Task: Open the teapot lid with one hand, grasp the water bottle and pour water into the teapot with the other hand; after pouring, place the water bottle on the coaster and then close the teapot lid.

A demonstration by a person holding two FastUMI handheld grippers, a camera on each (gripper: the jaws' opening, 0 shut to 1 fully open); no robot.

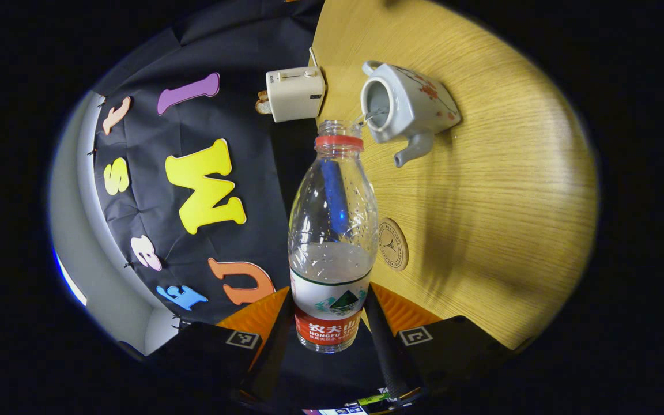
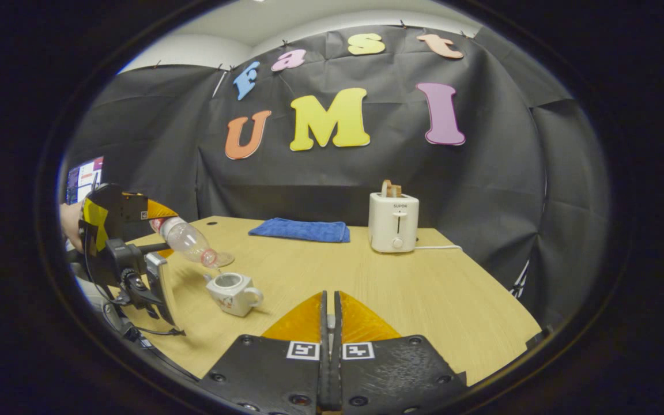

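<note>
In the left gripper view, the left gripper point(image 1: 332, 323) clamps the water bottle point(image 1: 333, 242) by its labelled lower part, both fingers pressing its sides. The uncapped bottle is tipped, its mouth just beside the teapot's point(image 1: 407, 109) open top, a thin stream running in. The coaster point(image 1: 393, 244) lies on the worktop point(image 1: 510, 202) near the bottle. In the right gripper view, the right gripper point(image 2: 329, 323) is closed with nothing between its fingers. Farther off stand a toaster point(image 2: 393, 222) and a blue cloth point(image 2: 300, 229).
</note>
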